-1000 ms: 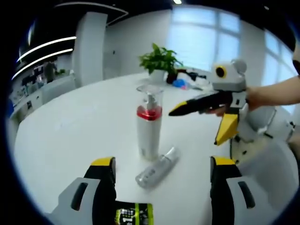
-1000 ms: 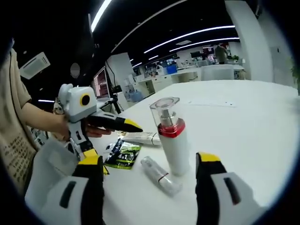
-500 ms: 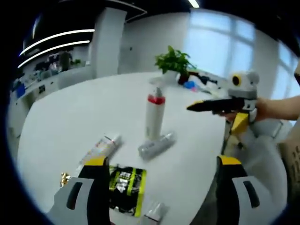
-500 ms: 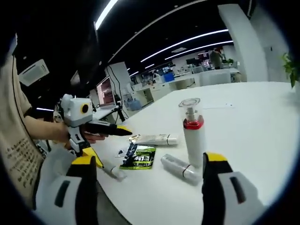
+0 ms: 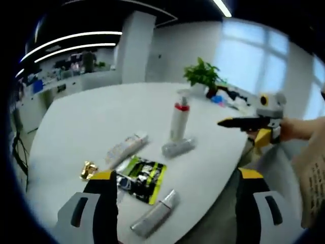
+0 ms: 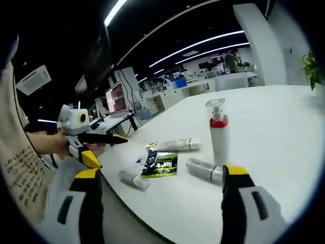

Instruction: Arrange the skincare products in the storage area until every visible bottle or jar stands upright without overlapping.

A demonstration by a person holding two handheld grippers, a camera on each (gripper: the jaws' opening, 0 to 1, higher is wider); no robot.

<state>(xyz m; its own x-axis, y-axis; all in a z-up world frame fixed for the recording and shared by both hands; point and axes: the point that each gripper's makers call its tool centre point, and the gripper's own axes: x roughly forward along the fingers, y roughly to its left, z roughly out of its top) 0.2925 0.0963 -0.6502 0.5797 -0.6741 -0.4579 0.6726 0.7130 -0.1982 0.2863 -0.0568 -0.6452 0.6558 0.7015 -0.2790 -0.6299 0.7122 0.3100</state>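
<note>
A white pump bottle (image 5: 179, 119) with a red band stands upright mid-table; it is the white pump bottle (image 6: 218, 134) in the right gripper view too. Beside its base lies a silver bottle (image 5: 177, 148) (image 6: 203, 170). A white tube (image 5: 126, 148) (image 6: 175, 146), a green-black sachet (image 5: 142, 178) (image 6: 161, 163), a silver tube (image 5: 155, 217) (image 6: 133, 179) and a small gold item (image 5: 89, 170) lie flat nearer the table edge. My left gripper (image 5: 176, 175) (image 6: 109, 148) is open and holds nothing. My right gripper (image 6: 162, 172) (image 5: 241, 133) is open too, off the table edge.
The round white table (image 5: 76, 117) carries a potted plant (image 5: 203, 76) and small clutter at its far side. A person's hands hold both grippers, with a beige shirt at the frame edges. Office desks and monitors (image 6: 116, 96) stand beyond the table.
Both grippers have drawn back from the pump bottle, so the white tube, sachet, silver tube and gold item have come into sight. The products themselves have not moved.
</note>
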